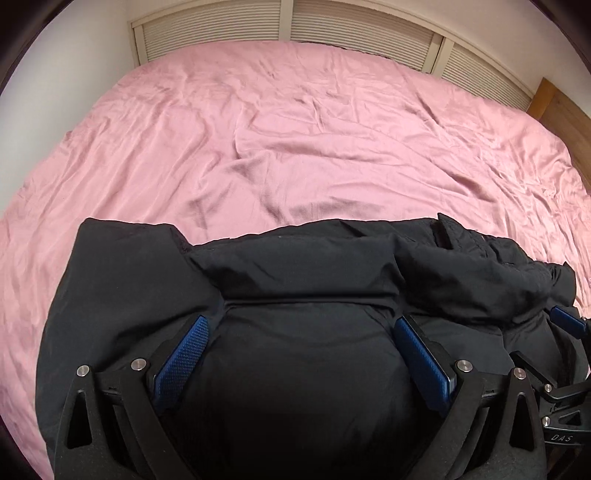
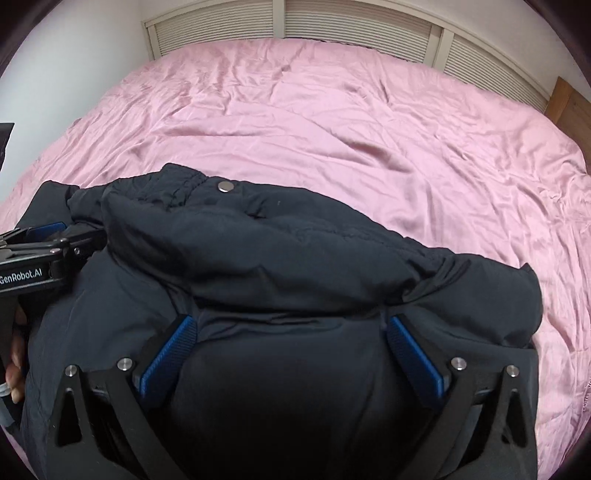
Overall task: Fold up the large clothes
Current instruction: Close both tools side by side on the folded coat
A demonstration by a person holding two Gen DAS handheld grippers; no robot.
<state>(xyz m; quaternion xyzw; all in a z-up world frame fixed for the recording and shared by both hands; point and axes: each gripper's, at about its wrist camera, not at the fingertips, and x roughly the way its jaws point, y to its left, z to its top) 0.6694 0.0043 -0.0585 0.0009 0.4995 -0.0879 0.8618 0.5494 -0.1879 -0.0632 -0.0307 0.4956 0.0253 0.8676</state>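
Note:
A black padded jacket (image 1: 295,273) lies bunched on the near part of a pink bed sheet (image 1: 295,129). My left gripper (image 1: 301,325) is open, its blue pads spread wide over the jacket's puffy fabric. My right gripper (image 2: 291,321) is open too, its blue pads either side of a bulge of the jacket (image 2: 295,251). A silver snap button (image 2: 224,186) shows on the folded-over part near an elastic cuff. The right gripper shows at the left wrist view's right edge (image 1: 569,321); the left gripper shows at the right wrist view's left edge (image 2: 48,236).
The pink sheet (image 2: 369,122) covers a wide bed beyond the jacket. White louvred panels (image 1: 280,22) run along the far side. A wooden board (image 1: 565,107) stands at the far right. A white wall (image 1: 66,55) is at the left.

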